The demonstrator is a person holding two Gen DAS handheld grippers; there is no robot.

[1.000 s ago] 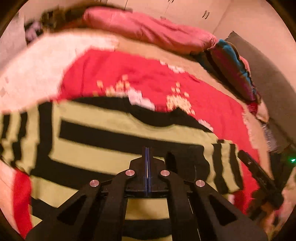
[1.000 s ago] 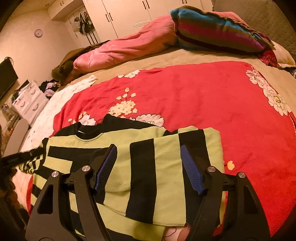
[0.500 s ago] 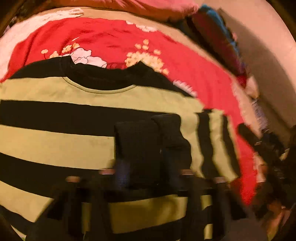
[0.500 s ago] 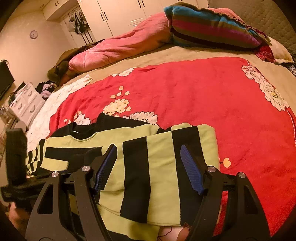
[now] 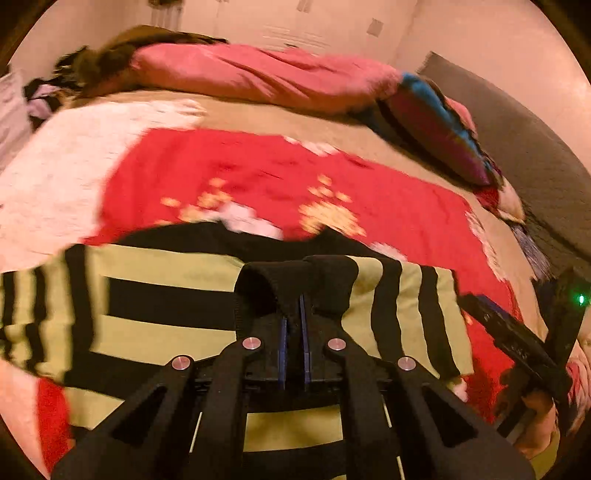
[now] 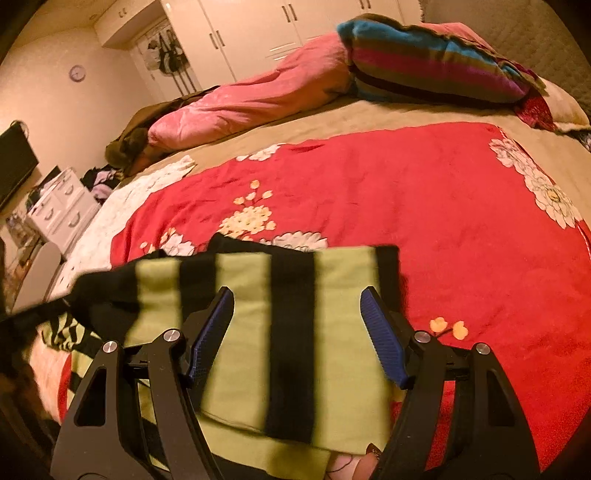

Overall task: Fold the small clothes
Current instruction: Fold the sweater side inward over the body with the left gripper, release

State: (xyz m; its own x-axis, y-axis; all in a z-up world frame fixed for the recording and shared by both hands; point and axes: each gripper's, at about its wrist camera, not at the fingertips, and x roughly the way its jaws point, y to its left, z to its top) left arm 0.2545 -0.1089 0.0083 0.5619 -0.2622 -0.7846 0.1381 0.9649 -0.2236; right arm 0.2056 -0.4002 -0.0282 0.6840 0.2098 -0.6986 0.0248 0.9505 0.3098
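On the bed, across a red bedspread printed with pale flowers, lies a small sweater of soft knit in broad green and black bands, with a black neckline toward 12 o'clock. Its right sleeve is folded inward over the body, so the bands there run upright while those on the body run across.

From the left wrist view, the left gripper has its blue-padded fingers drawn nearly together on a ribbed black cuff, which bunches up and drapes over both tips. The other sleeve, narrow-striped and blurred, trails off at 9 o'clock. The right gripper, a black bar with a green light, sits at 3 o'clock of this view.

From the right wrist view, the right gripper hangs with fingers spread wide and nothing between the ridged blue pads; the folded sleeve lies beneath them, blurred. Only this view shows white cupboards, a wall clock and a white chest of drawers at 9 o'clock.

Both views show a puffy pink quilt and a striped, fuzzy pillow toward 12 o'clock.
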